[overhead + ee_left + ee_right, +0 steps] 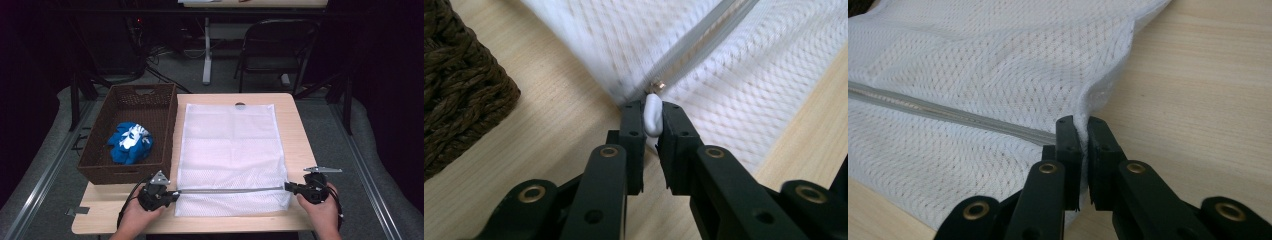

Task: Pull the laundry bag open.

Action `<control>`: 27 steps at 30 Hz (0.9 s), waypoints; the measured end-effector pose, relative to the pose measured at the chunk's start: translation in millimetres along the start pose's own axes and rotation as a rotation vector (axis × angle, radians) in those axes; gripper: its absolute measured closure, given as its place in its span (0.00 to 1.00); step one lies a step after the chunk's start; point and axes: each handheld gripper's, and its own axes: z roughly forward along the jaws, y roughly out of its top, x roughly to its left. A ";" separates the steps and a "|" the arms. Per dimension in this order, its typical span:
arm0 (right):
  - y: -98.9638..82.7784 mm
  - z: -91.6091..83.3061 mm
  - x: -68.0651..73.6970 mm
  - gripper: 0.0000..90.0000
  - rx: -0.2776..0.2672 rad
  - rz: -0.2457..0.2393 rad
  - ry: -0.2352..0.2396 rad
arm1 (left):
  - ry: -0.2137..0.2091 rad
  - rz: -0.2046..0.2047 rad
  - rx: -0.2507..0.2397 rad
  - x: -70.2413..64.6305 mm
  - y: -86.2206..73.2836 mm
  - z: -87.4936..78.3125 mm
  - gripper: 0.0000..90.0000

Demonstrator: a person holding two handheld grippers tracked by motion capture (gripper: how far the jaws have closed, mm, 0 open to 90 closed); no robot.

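A white mesh laundry bag (230, 150) lies flat on the wooden table (295, 125), with a grey zipper (230, 190) running across it near the front edge. At the zipper's left end my left gripper (175, 194) is shut on the white zipper pull (653, 116), which stands between its pads. My right gripper (287, 187) is at the zipper's right end, its jaws pinching the bag's edge (1083, 107) where the zipper (948, 115) ends. A hand holds each gripper at the table's front.
A dark woven basket (172, 130) stands on the left of the table, touching the bag's left side, with a blue and white cloth (130, 142) inside. A folding chair (277, 45) and a table leg stand beyond the far edge.
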 end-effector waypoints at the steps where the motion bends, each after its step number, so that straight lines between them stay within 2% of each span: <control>1: -0.3 -0.1 -1.3 0.95 0.004 0.005 0.001 | 0.000 0.003 -0.002 -0.1 0.2 0.0 0.89; 7: -3.2 3.3 -5.1 0.95 0.030 0.020 -0.001 | -0.007 0.007 -0.011 -0.4 3.0 -0.6 0.86; 10: -4.3 4.3 -5.7 0.94 0.034 0.021 -0.001 | 0.003 0.003 -0.027 -0.5 3.9 -1.0 0.84; 16: -7.0 4.0 -6.8 0.91 0.036 0.026 -0.006 | 0.012 -0.011 -0.084 -1.4 7.4 -3.1 0.74; 17: -7.6 3.8 -7.4 0.89 0.042 0.020 -0.014 | 0.015 -0.002 -0.092 -1.2 8.2 -3.3 0.74; 22: -11.0 1.0 -10.1 0.81 0.021 0.032 -0.034 | 0.008 0.005 -0.108 -2.0 11.7 -2.9 0.73; 27: -13.7 -4.8 -15.7 0.78 0.005 0.062 -0.049 | 0.015 0.019 -0.128 -3.6 14.5 -1.8 0.70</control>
